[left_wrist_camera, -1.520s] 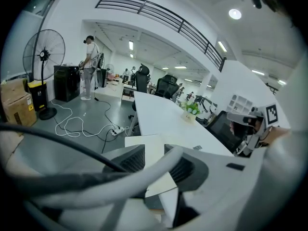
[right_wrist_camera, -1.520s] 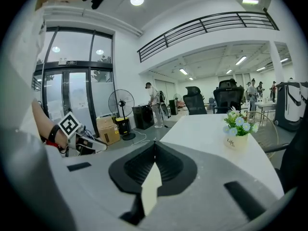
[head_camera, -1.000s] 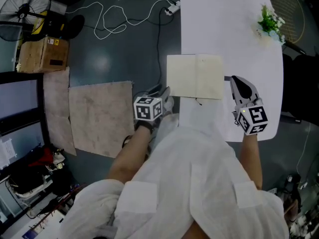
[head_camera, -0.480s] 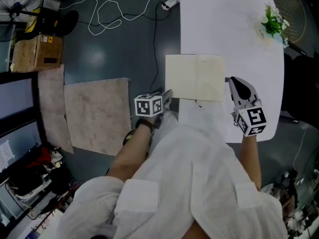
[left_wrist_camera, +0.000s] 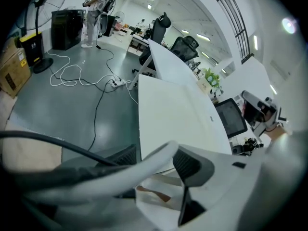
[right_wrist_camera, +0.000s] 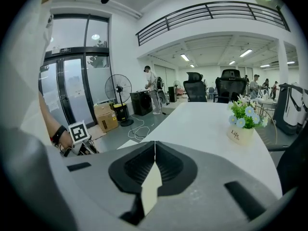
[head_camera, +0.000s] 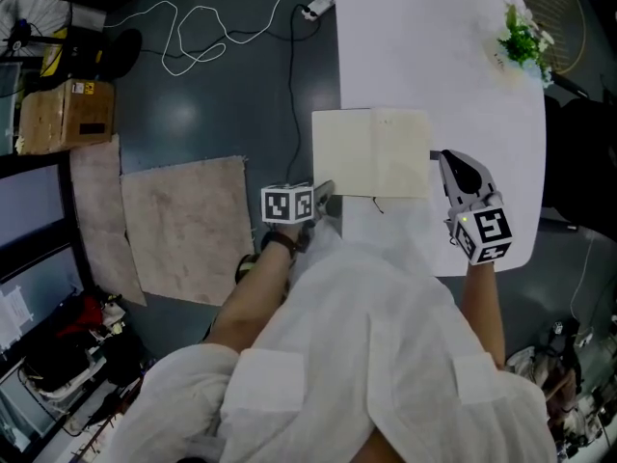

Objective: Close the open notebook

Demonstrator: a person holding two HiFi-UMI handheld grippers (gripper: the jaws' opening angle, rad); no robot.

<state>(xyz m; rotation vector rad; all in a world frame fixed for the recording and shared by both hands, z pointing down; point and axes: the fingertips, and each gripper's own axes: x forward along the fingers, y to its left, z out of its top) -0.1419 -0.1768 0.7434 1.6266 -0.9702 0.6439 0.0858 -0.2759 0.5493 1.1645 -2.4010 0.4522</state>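
The open notebook (head_camera: 371,152) lies flat on the white table (head_camera: 424,46), cream pages up, its left page reaching past the table's left edge. My left gripper (head_camera: 326,193) hangs off that edge at the notebook's near left corner. In the left gripper view its jaws (left_wrist_camera: 154,162) are opening, with the notebook (left_wrist_camera: 173,114) edge between them and the pads not pressing on it. My right gripper (head_camera: 446,158) rests on the table just right of the notebook, and in its own view the gripper (right_wrist_camera: 154,158) is shut.
A small potted plant (head_camera: 521,39) stands at the table's far right. On the dark floor to the left lie two mats (head_camera: 183,225), a white cable (head_camera: 212,37) and a cardboard box (head_camera: 58,114). A monitor (head_camera: 34,201) is at the far left.
My left gripper has sunk lower beside the table edge and drawn closer to the notebook's near left corner. The right gripper and the notebook have stayed put.
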